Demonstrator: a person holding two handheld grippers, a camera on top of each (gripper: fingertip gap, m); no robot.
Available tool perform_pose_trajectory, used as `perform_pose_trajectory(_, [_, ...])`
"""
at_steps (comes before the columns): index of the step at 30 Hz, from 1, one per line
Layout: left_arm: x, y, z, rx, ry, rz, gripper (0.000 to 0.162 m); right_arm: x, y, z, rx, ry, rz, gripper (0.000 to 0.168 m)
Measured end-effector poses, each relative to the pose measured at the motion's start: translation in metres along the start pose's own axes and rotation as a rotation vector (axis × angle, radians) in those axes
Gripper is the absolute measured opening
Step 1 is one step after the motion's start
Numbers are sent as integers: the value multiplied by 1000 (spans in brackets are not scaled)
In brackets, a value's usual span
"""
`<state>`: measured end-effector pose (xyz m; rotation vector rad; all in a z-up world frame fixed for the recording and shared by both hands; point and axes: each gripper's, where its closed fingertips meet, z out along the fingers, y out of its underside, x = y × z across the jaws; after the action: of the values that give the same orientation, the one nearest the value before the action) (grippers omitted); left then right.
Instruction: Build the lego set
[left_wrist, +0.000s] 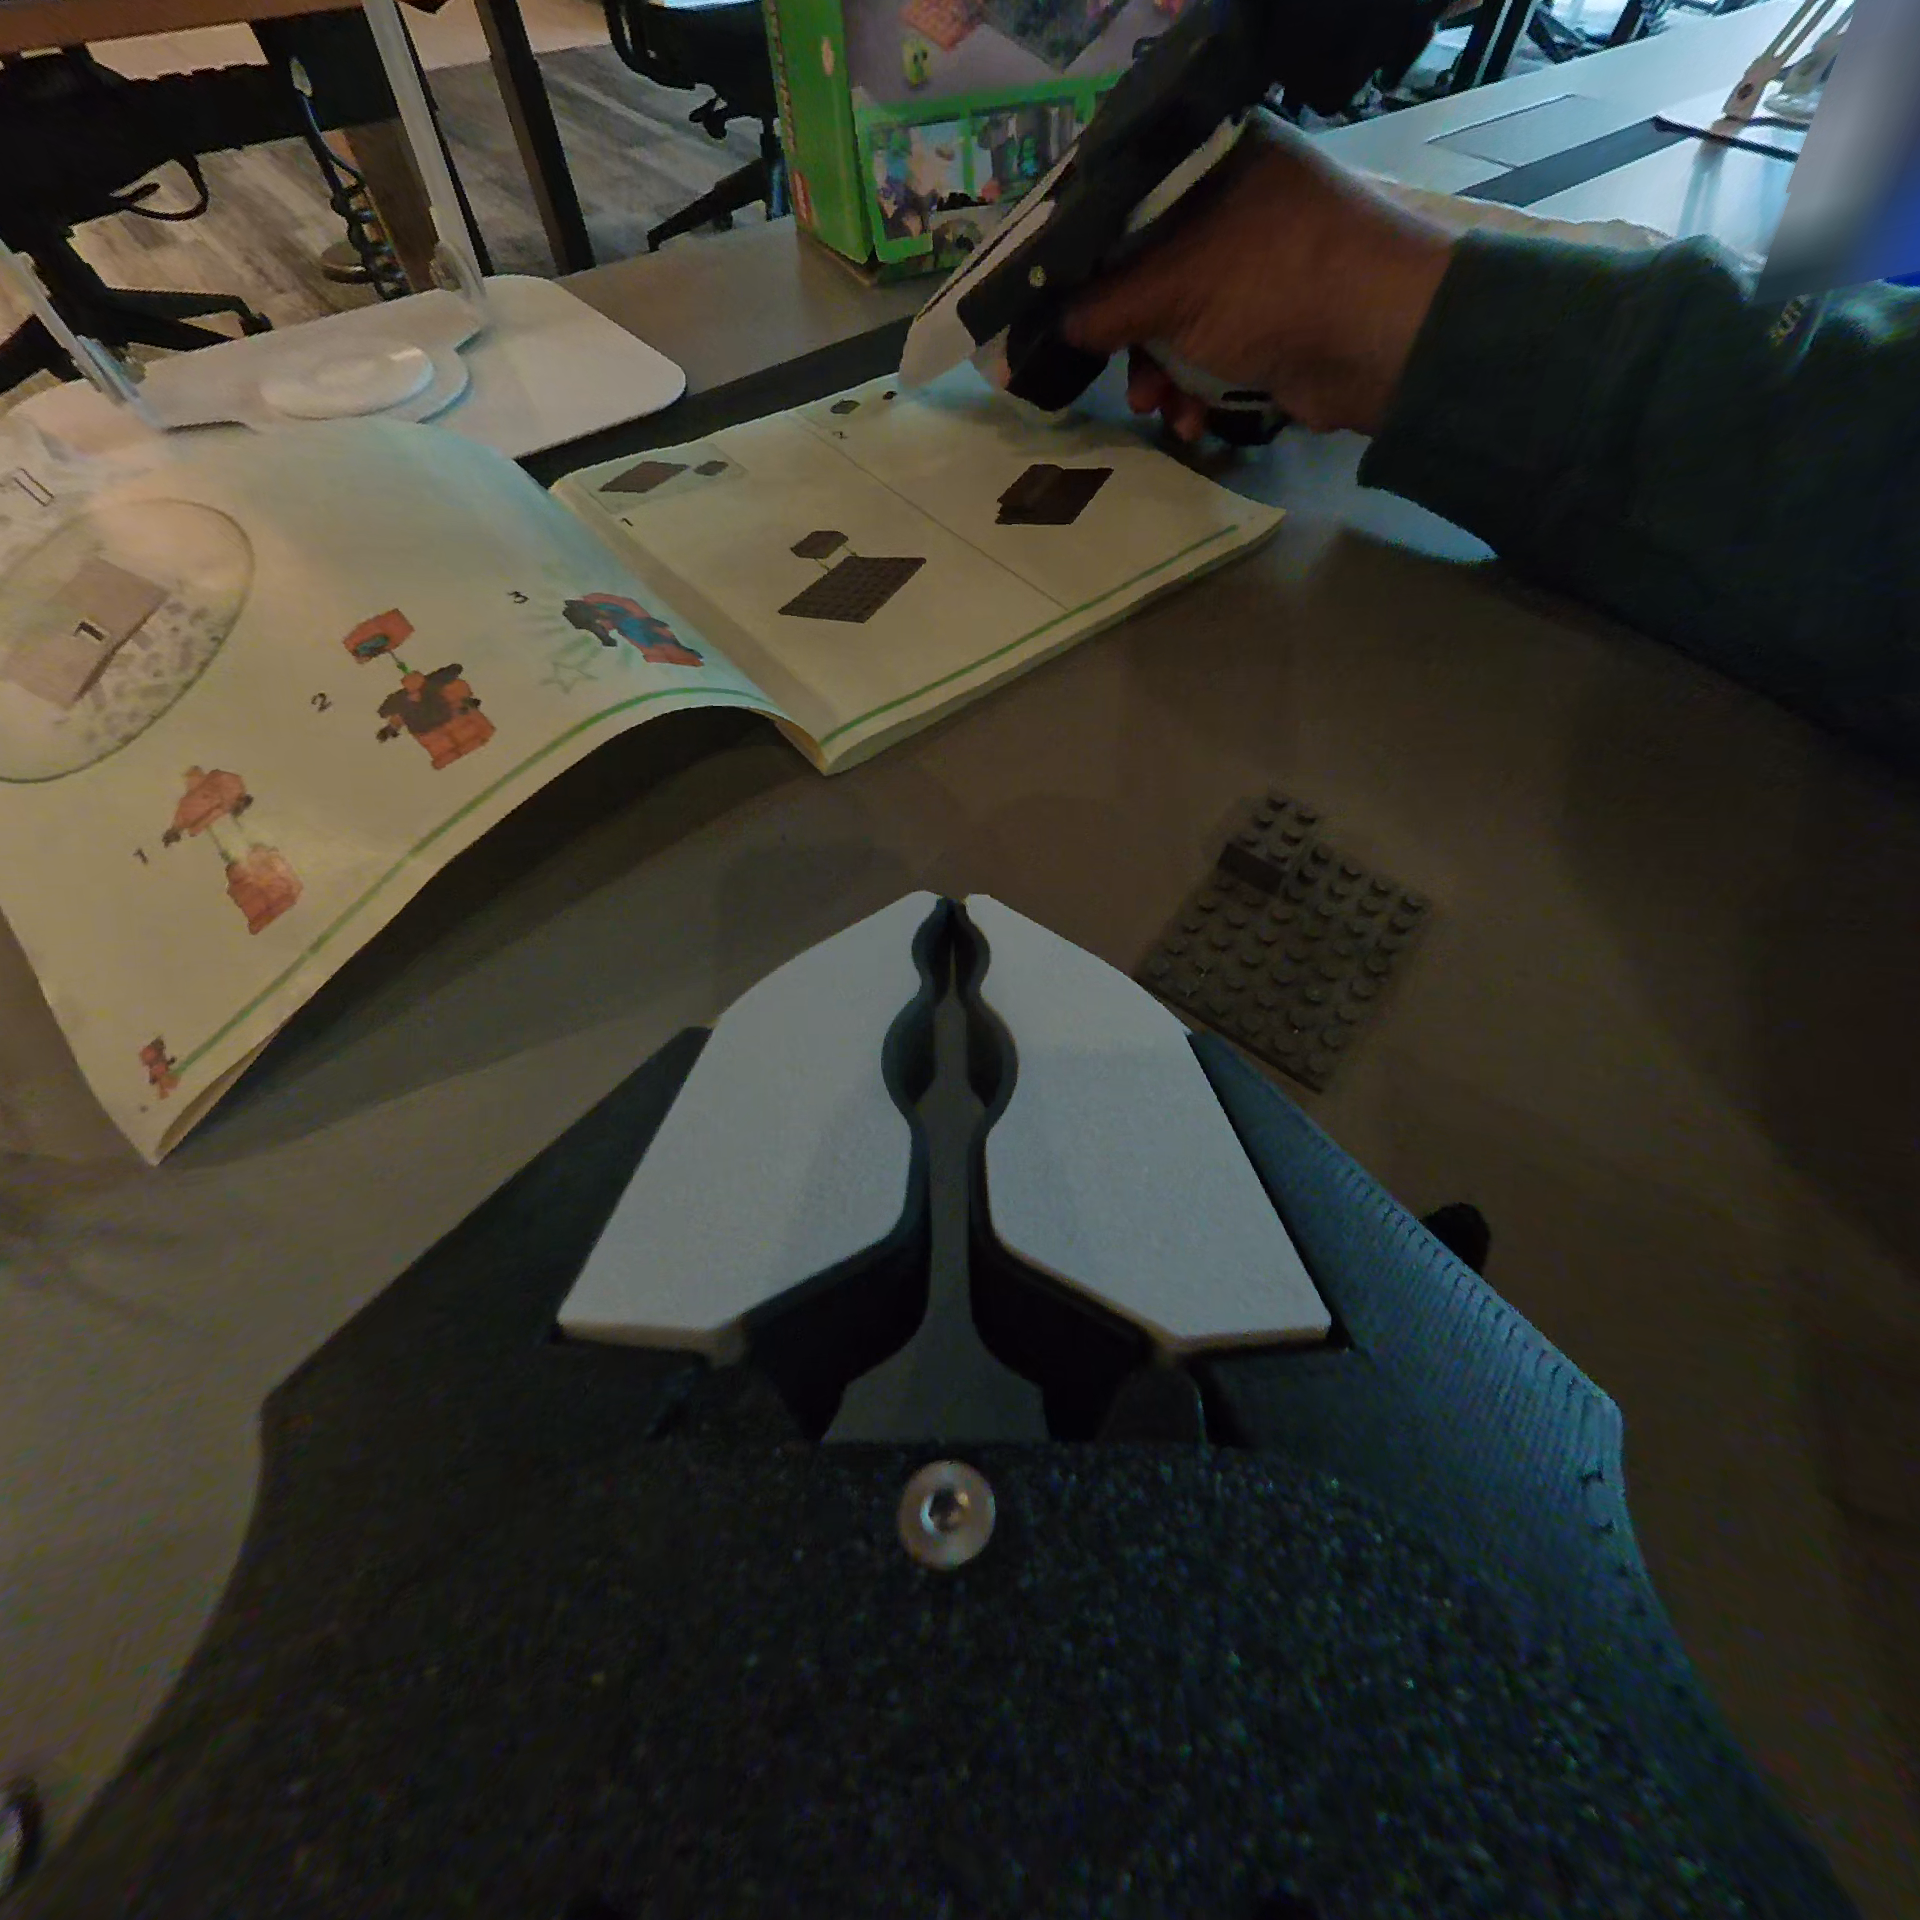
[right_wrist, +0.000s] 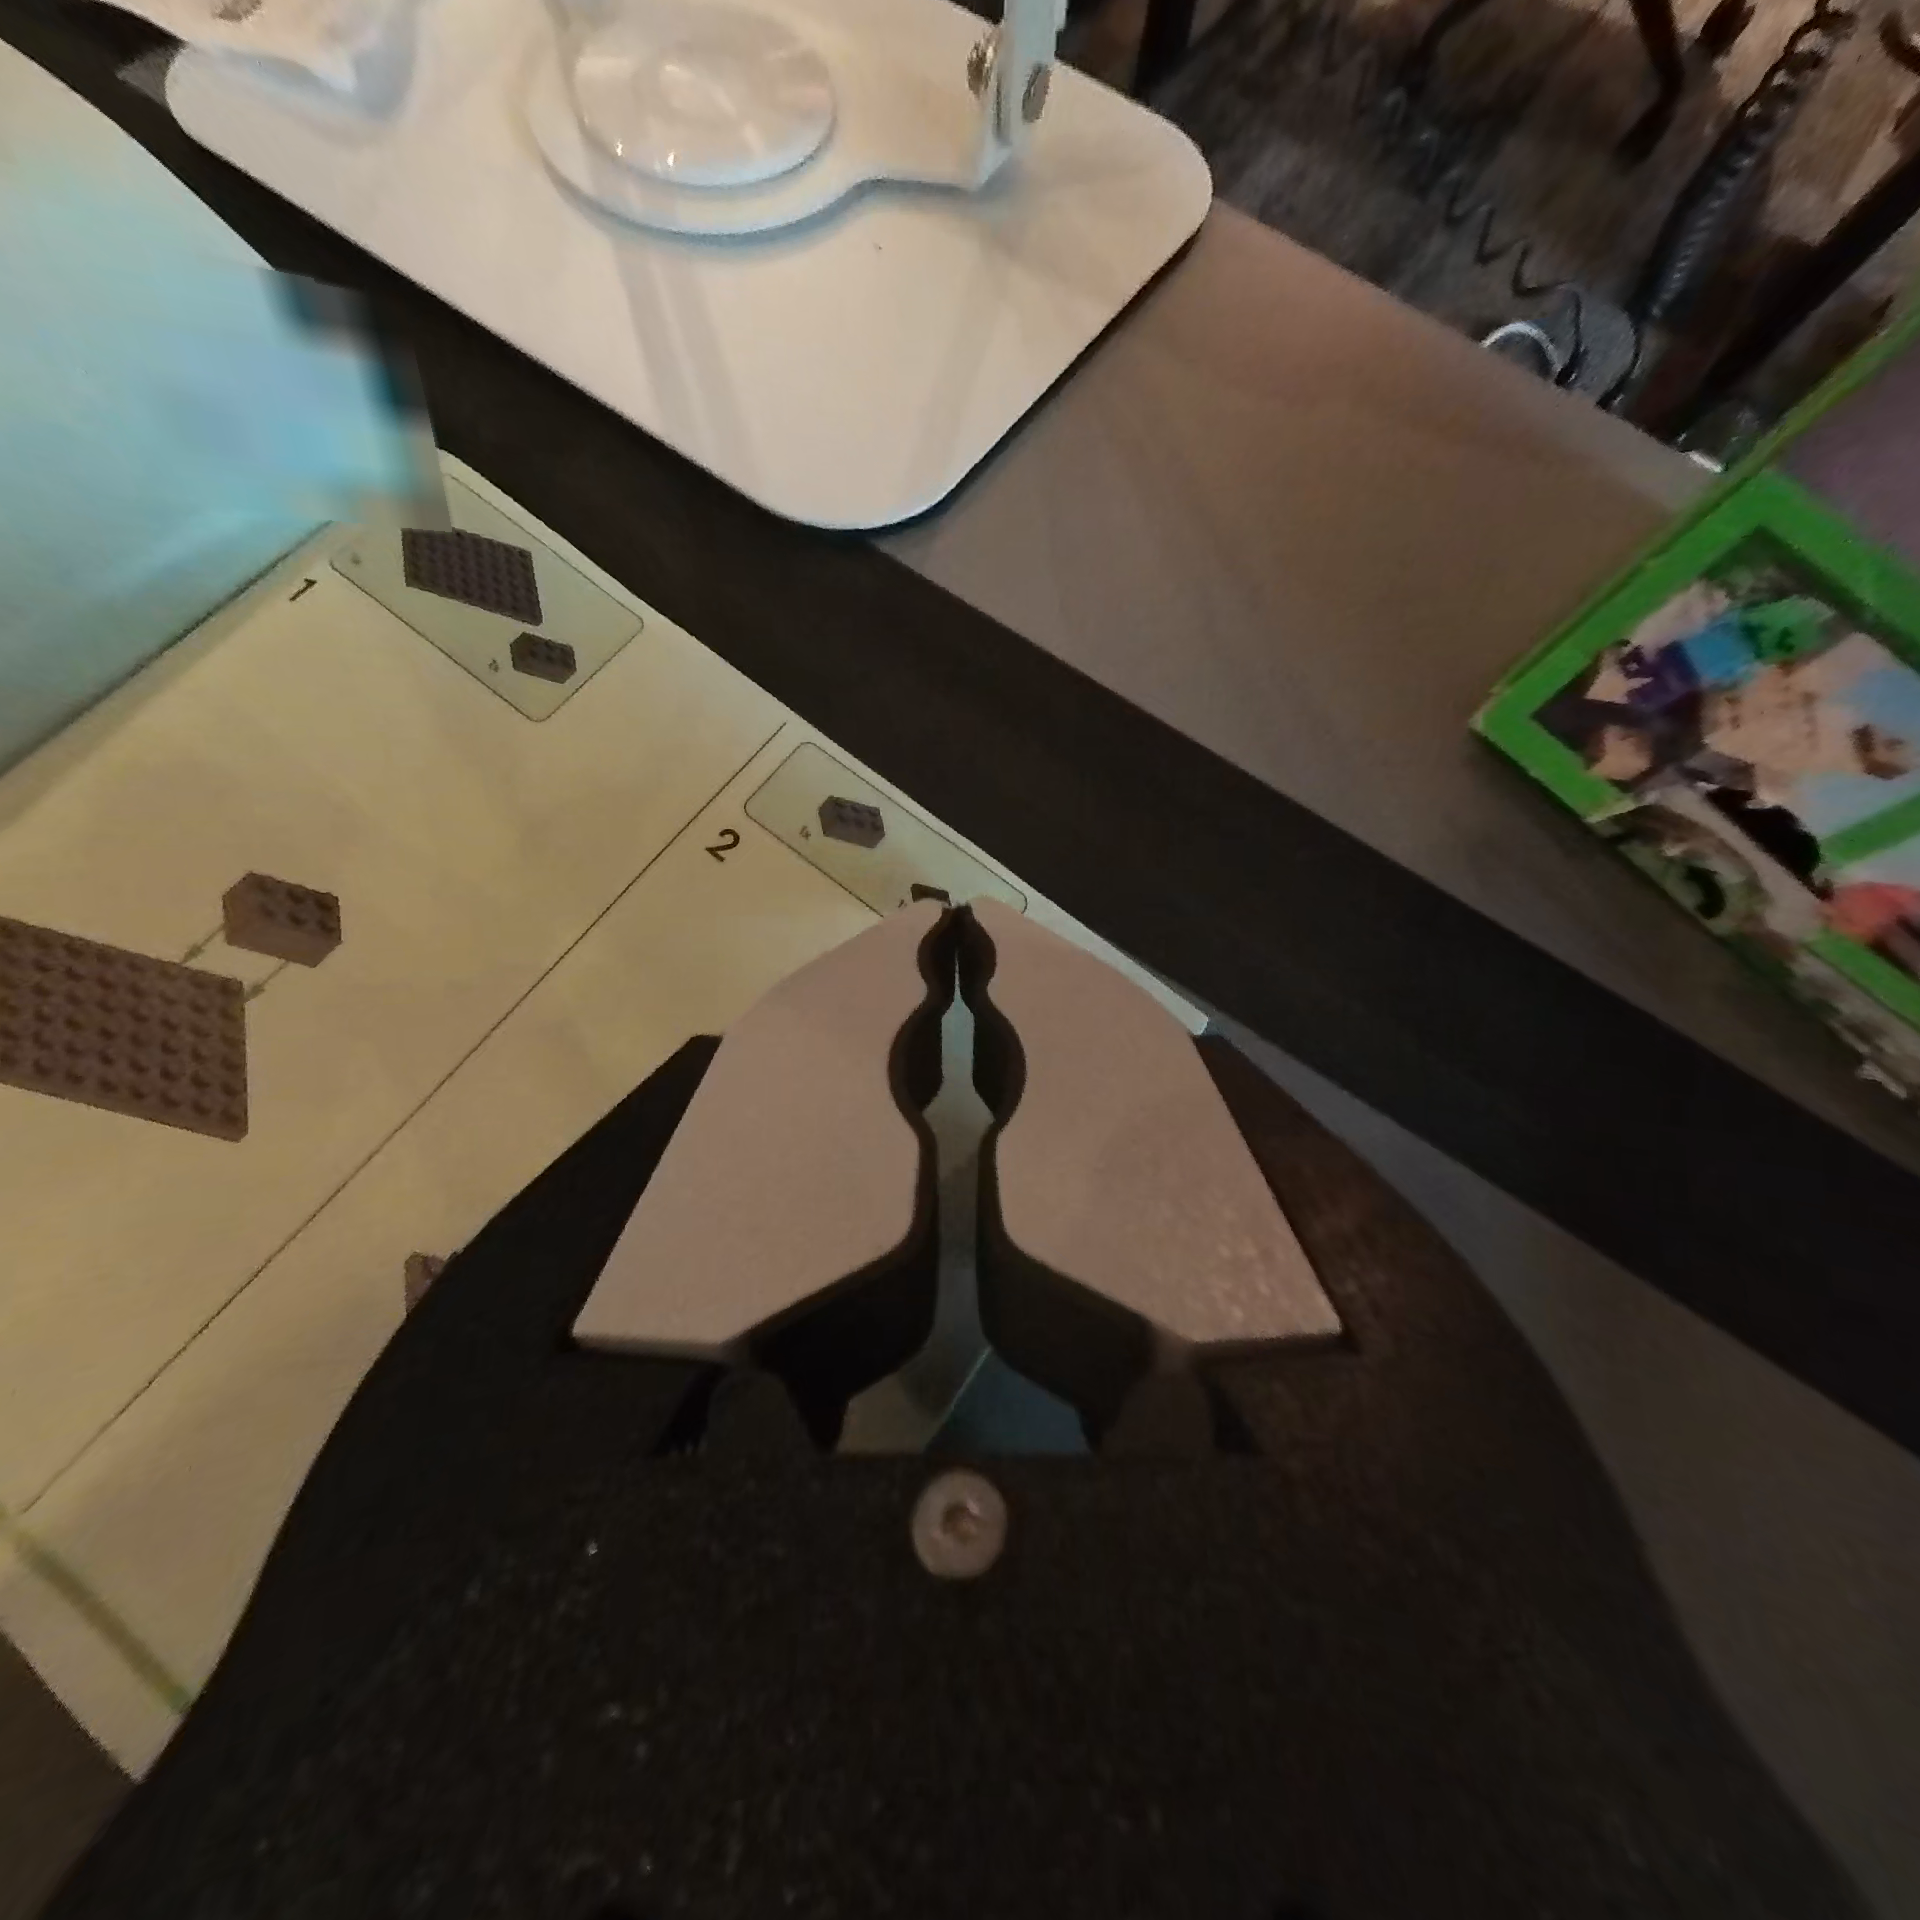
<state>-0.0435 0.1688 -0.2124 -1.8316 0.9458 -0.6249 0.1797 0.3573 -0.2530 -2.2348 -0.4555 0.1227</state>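
Grey desk (left_wrist: 1558, 727): studded grey baseplate (left_wrist: 1288, 951) lies flat, just right of left gripper (left_wrist: 954, 906), jaws closed, empty; right gripper (right_wrist: 958, 910), closed, tip on open instruction booklet's (left_wrist: 914, 582) far corner; green box (left_wrist: 914, 135) behind

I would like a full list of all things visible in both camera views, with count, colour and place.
instruction booklet: one, cream pages, open on table, left of centre
baseplate: one, dark grey, flat on table, right of left gripper, small dark brick on it
set box: one, green, far table edge
stand base: one, white, behind booklet
table: one, grey-brown
left gripper: one, black and white, shut, empty
right gripper: one, shut, tips at booklet's far corner
hand: one, holding right gripper
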Motion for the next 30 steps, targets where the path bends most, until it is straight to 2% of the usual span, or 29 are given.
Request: perform_pose_trajectory(30, [2, 1, 1, -7, 8, 7, 0, -1, 1, 1, -25, -15, 3, 0])
